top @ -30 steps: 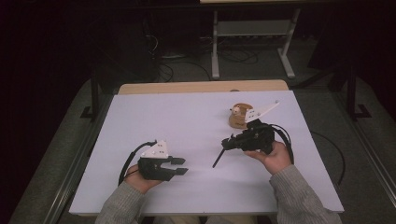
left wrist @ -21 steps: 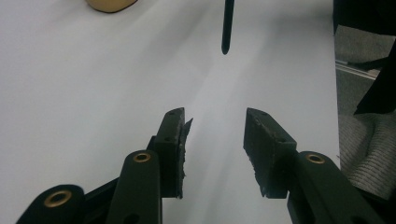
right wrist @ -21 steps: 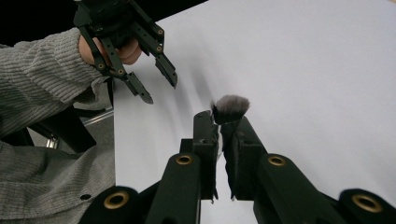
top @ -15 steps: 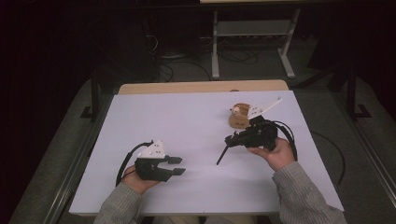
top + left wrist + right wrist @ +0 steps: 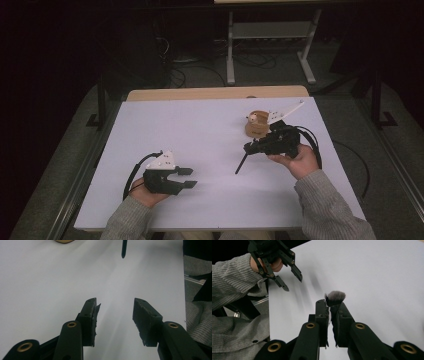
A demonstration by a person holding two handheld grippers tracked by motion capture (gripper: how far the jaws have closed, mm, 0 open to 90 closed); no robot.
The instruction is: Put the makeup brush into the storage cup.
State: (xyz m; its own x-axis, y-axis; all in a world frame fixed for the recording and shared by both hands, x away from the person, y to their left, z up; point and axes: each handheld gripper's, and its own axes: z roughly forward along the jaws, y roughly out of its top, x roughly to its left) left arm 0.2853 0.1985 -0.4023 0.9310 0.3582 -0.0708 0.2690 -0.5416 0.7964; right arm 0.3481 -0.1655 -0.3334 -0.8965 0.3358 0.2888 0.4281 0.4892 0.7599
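A brush with a thin black handle (image 5: 241,164) and a fluffy grey head (image 5: 335,297) is clamped in my right gripper (image 5: 248,147), at the right of the white table (image 5: 210,125). The handle slants down toward the table's middle, and its tip (image 5: 123,250) also shows in the left gripper view. In the right gripper view the jaws (image 5: 329,305) press on the brush just below the bristles. My left gripper (image 5: 192,177) lies at the near left, pointing right. Its jaws (image 5: 115,312) have just been opening, with nothing between them.
A round tan wooden piece (image 5: 256,126) sits on the table just behind the right gripper; its edge (image 5: 63,241) also shows in the left gripper view. The left gripper (image 5: 292,283) and a grey knit sleeve (image 5: 232,282) appear in the right gripper view. A metal stand (image 5: 270,30) is on the floor beyond.
The left gripper's jaws stand wider apart than before. The right hand with the brush has shifted slightly away and to the right.
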